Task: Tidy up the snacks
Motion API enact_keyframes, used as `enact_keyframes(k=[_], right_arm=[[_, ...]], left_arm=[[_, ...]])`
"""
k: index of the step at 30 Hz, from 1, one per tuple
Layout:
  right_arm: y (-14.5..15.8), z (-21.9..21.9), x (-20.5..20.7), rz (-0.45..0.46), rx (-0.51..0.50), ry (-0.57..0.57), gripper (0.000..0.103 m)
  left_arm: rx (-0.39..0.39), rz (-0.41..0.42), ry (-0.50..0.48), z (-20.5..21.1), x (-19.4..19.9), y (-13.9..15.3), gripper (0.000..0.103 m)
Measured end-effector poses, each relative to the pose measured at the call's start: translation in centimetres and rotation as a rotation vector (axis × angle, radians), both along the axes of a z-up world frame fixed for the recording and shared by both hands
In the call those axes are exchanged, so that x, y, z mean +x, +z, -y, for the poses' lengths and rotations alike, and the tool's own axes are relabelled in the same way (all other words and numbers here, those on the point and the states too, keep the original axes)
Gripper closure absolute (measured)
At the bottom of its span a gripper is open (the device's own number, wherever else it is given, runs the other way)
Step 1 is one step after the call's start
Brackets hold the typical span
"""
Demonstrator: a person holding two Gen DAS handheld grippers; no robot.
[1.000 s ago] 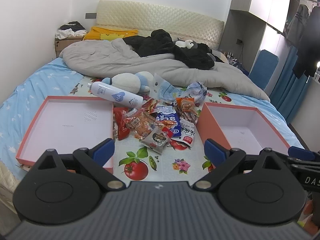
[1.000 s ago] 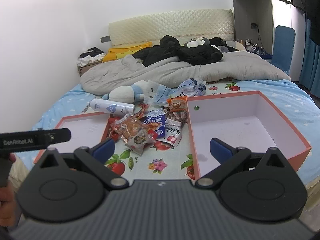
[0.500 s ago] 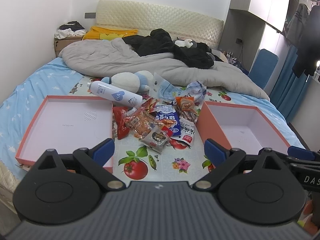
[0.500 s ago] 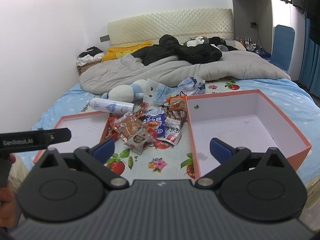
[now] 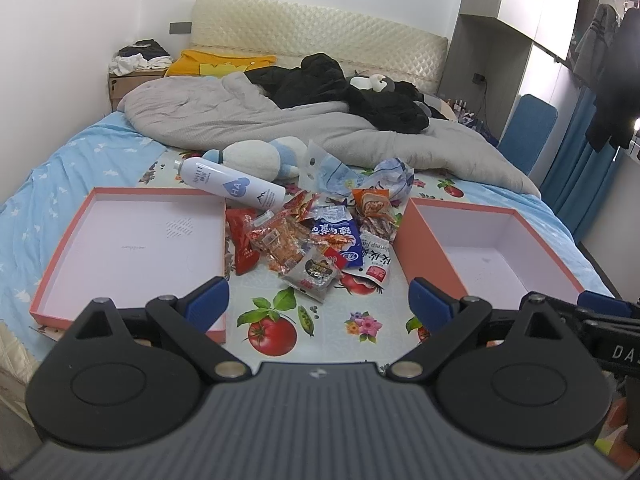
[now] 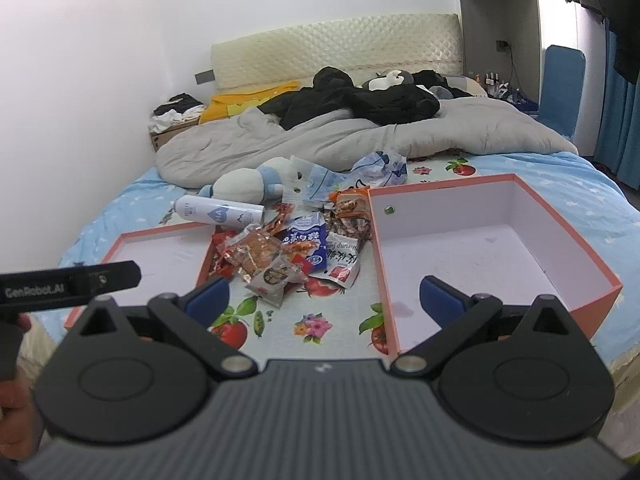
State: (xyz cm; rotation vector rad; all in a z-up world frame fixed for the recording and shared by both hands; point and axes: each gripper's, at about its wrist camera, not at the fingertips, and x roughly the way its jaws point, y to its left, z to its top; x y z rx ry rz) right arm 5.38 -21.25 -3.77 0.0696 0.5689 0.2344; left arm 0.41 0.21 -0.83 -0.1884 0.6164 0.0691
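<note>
A heap of snack packets [image 5: 316, 236] [image 6: 292, 252] lies on the fruit-print cloth between two pink boxes. The shallow lid [image 5: 132, 248] [image 6: 168, 252] is on the left, the deeper box [image 5: 500, 248] [image 6: 480, 248] on the right; both hold nothing. A white spray can [image 5: 232, 186] [image 6: 218, 212] lies behind the heap. My left gripper [image 5: 319, 300] stands open, short of the heap, with nothing between its fingers. My right gripper [image 6: 324, 294] is open too, hovering near the deep box's front left corner.
A white and blue plush toy [image 5: 260, 158] and crumpled plastic bags [image 5: 360, 176] lie behind the snacks. Beyond them a grey duvet [image 5: 280, 124] and black clothes cover the bed. A blue chair [image 5: 528, 128] stands right of the bed. The other gripper's body [image 6: 68, 286] shows at left.
Both views have crept slightly closer to the snack heap. Nothing on the bed has moved, and both grippers stay open.
</note>
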Motion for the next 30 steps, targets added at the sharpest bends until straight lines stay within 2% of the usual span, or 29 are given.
enact_keyframes(k=[30], right_arm=[[-0.6,0.54,0.4,-0.035,0.023,-0.011,0.0]], left_arm=[[-0.026,-0.011,0.009,-0.45,0.61,-1.0,0.005]])
